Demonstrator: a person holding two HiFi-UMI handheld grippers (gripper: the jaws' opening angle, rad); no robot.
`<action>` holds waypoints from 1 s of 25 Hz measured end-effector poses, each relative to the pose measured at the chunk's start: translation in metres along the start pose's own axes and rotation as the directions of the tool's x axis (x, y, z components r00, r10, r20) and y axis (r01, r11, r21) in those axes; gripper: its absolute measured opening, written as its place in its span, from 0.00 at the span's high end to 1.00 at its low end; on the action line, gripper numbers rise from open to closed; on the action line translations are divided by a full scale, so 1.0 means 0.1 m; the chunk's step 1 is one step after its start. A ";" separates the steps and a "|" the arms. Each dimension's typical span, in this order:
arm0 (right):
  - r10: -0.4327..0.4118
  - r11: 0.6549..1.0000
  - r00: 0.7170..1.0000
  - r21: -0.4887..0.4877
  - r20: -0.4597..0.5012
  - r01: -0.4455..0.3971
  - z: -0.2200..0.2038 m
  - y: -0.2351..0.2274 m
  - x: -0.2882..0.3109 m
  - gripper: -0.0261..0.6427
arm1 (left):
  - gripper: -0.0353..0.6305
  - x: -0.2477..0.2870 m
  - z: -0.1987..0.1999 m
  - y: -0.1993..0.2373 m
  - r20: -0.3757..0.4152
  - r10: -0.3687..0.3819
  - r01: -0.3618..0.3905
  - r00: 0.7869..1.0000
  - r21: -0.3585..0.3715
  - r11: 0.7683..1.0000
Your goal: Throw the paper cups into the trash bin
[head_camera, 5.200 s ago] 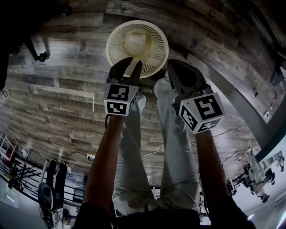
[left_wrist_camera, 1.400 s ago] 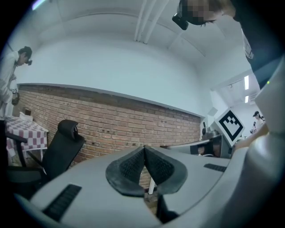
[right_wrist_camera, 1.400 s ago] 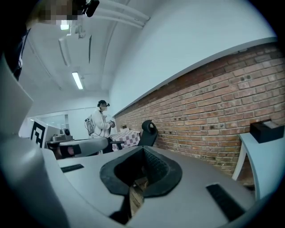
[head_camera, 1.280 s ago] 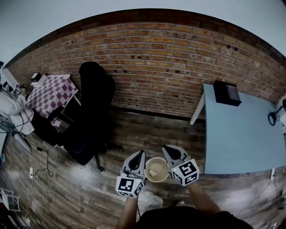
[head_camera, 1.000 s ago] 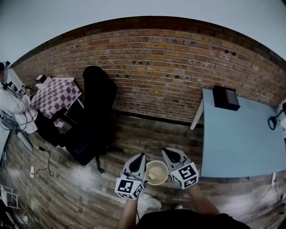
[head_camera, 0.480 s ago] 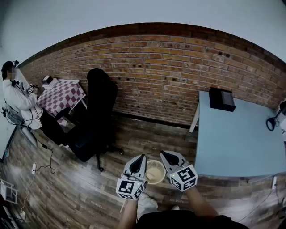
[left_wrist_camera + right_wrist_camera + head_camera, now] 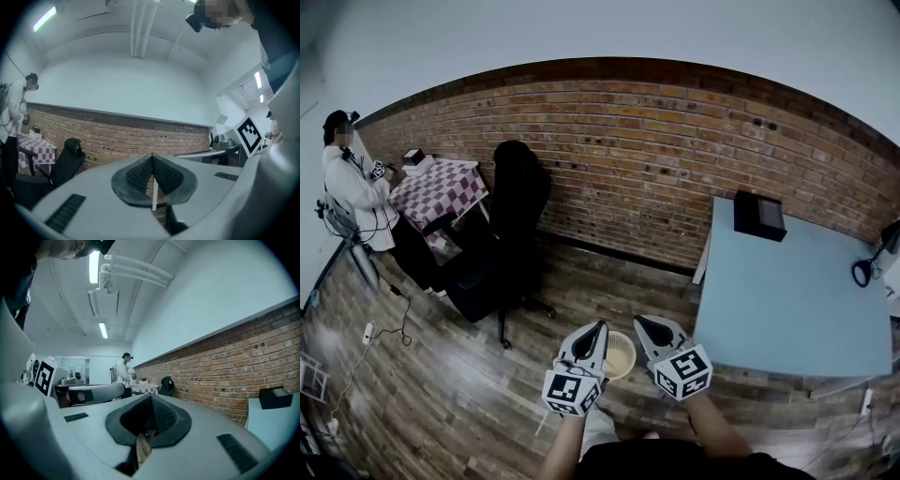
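Swung up from the trash bin (image 7: pixel 622 354) toward the brick wall (image 7: pixel 656 159), held left gripper (image 7: pixel 598 328) and right gripper (image 7: pixel 645 324) clenched on nothing, saw the bin on the floor (image 7: pixel 441 375) between them, made out no paper cup clearly, probably needed next to search for another cup.

Out in front of me, my left gripper (image 7: pixel 598 328) and right gripper (image 7: pixel 643 324) point level and forward. One sits on each side of the trash bin (image 7: pixel 622 356), the left just beside its left rim and the right just beside its right. Both pairs of jaws are pressed together. My left forearm (image 7: pixel 562 445) and right forearm (image 7: pixel 712 433) run back from the bin toward my body.
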State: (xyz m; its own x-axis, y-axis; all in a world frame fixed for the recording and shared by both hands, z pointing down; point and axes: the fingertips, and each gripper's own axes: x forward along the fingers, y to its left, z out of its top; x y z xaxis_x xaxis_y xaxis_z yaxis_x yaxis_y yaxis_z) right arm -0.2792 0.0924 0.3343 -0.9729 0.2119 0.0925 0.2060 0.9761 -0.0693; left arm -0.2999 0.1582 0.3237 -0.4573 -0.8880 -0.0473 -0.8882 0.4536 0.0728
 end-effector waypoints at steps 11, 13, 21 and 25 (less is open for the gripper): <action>0.021 1.000 0.999 -0.005 0.034 -0.021 0.05 0.16 -0.65 0.95 | 0.93 -0.29 0.11 -0.62 0.023 -0.002 0.002 1.000 0.025 1.000; 0.022 1.000 0.999 -0.002 0.038 -0.022 0.06 0.18 -0.74 0.95 | 0.93 -0.32 0.12 -0.70 0.018 -0.003 0.003 1.000 0.034 0.999; 0.034 0.999 0.998 0.007 0.048 -0.034 0.06 0.30 -0.95 0.95 | 0.93 -0.51 0.17 -0.89 0.018 0.011 -0.012 1.000 0.055 0.998; 0.049 0.999 0.998 -0.004 0.037 -0.049 0.05 0.34 -0.96 0.95 | 0.93 -0.56 0.20 -0.87 0.025 0.031 -0.032 0.999 0.042 0.999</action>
State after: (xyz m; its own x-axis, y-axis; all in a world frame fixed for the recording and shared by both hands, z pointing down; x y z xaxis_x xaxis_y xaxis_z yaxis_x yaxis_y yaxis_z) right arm -0.1793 0.1052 0.3185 -0.9649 0.2573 0.0524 0.2535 0.9648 -0.0702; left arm -0.1981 0.1702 0.3004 -0.4854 -0.8715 -0.0700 -0.8743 0.4843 0.0322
